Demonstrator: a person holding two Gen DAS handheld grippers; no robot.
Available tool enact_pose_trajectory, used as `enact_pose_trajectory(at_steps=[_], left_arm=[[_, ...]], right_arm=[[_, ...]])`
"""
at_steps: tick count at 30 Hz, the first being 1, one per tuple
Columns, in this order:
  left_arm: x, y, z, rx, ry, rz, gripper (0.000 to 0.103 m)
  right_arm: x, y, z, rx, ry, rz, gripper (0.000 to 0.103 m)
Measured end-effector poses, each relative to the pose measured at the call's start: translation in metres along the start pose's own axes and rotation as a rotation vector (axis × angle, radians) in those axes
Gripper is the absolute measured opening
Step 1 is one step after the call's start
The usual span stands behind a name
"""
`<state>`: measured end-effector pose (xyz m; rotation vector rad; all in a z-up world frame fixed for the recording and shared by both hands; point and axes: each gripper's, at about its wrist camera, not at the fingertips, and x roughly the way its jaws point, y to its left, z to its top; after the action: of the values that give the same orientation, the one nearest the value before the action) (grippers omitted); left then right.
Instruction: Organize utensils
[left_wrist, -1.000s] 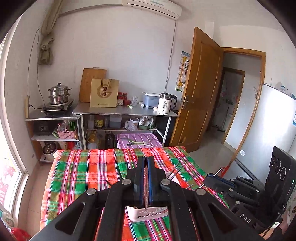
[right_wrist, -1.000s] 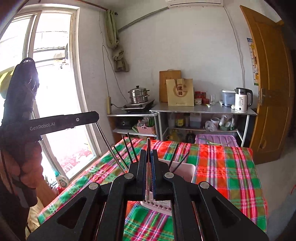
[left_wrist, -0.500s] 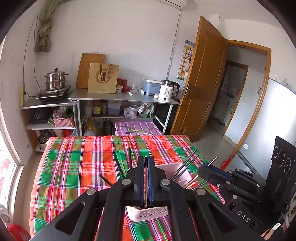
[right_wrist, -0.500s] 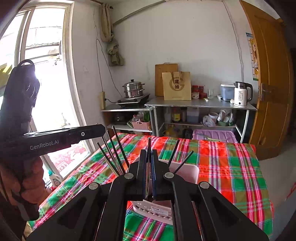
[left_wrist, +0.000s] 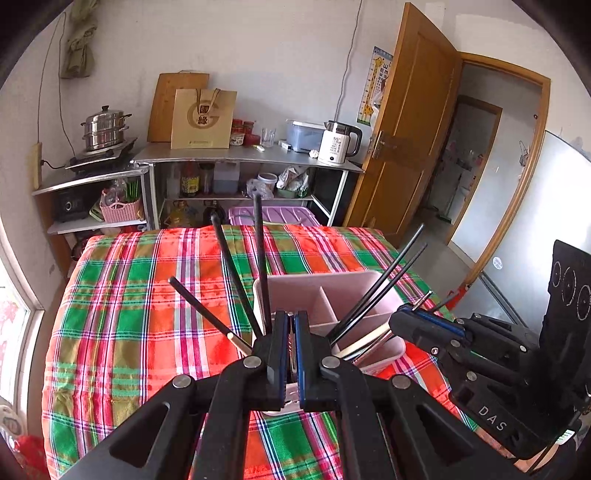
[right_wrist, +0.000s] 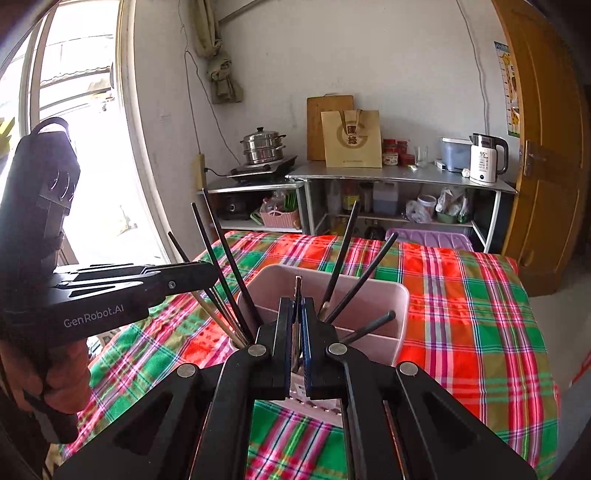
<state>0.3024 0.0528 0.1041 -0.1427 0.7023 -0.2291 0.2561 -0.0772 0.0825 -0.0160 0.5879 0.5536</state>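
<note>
A pink divided utensil holder (left_wrist: 364, 277) (right_wrist: 391, 295) stands on the plaid tablecloth (left_wrist: 140, 332), with several black chopsticks (left_wrist: 258, 254) (right_wrist: 216, 240) fanning out of it. My left gripper (left_wrist: 291, 319) is shut just above the holder's near left edge; I cannot make out anything between its fingers. In the right wrist view it (right_wrist: 212, 273) reaches in from the left, a hand gripping its handle. My right gripper (right_wrist: 297, 306) is shut on a thin metal utensil (right_wrist: 297, 286) whose tip pokes out above the holder. In the left wrist view it (left_wrist: 399, 319) sits at the holder's right side.
Behind the table are a steel shelf (left_wrist: 236, 158) with a kettle (left_wrist: 338, 142), a paper bag and a steamer pot (left_wrist: 105, 127). A purple bin (left_wrist: 280, 216) sits at the table's far edge. A window (right_wrist: 74, 147) is left, a wooden door (left_wrist: 406, 129) right.
Both grippers have come down toward the holder and tipped further down. The holder and chopsticks now sit higher and larger in both views. Both stay shut.
</note>
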Motion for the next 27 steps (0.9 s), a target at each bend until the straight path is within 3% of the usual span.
enact_pose_trajectory(at_steps=[6, 8, 17, 27], left_arm=[[-0.001, 0.002, -0.007, -0.006, -0.003, 0.01, 0.004], [-0.007, 0.001, -0.008, -0.003, -0.017, 0.028, 0.004], [-0.052, -0.008, -0.016, 0.001, -0.096, 0.045, 0.006], [-0.096, -0.039, -0.065, 0.032, -0.15, 0.06, 0.014]], right_arm=[[-0.003, -0.003, -0.004, 0.008, 0.024, 0.003, 0.005], [-0.01, -0.002, -0.004, 0.004, 0.012, -0.001, 0.01], [-0.053, 0.001, -0.005, -0.001, -0.054, -0.006, 0.014], [-0.097, 0.011, -0.04, 0.002, -0.089, 0.016, 0.026]])
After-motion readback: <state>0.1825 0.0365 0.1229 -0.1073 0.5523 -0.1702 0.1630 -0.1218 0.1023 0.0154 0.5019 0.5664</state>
